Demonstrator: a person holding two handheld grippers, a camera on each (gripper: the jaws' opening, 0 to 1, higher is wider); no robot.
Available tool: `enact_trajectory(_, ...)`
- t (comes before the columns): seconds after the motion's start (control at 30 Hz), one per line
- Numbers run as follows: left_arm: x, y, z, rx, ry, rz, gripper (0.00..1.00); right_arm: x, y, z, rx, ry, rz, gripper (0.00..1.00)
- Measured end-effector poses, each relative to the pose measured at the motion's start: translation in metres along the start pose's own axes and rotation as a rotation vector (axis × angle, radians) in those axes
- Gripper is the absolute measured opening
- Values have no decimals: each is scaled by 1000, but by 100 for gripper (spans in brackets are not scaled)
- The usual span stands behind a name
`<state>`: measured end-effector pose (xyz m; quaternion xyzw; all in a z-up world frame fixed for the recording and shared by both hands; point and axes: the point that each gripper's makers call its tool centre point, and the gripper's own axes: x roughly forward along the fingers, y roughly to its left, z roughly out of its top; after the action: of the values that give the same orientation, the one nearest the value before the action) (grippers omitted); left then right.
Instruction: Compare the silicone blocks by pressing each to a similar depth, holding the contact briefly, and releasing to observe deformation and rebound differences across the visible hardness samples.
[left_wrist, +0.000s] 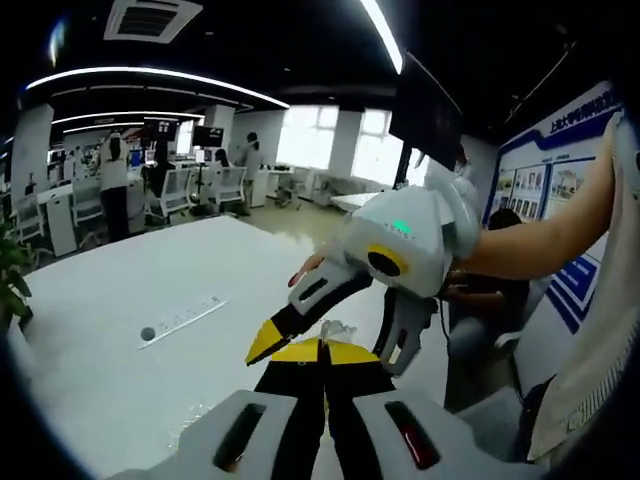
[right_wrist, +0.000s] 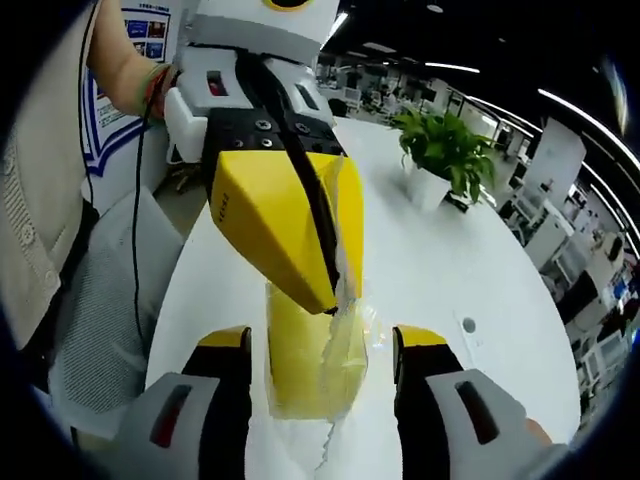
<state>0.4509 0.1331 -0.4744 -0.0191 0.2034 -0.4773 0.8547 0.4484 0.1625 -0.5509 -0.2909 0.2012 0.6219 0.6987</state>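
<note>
A yellow silicone block in a clear plastic wrap stands on the white table, between the spread jaws of my right gripper, which is open and not touching it. My left gripper reaches down from above the block, its yellow fingers shut together on the top edge of the wrap. In the left gripper view, the left gripper has its tips closed with a bit of clear wrap showing past them. The right gripper faces it, jaws apart on either side.
A white power strip and a round cable hole lie on the table. A potted plant stands further along the table. A grey chair is beside the table edge. A person's arm holds the right gripper.
</note>
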Motion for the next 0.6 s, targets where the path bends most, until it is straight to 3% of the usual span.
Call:
enact_trajectory(0.27,4,0,-3,-19,4,8,0,-8,-2,-7,64,-31,-78,57)
enact_trajectory(0.6,15,-1,-9,-81,6,11,0,-34,-5,-24,200,-95,-245,60)
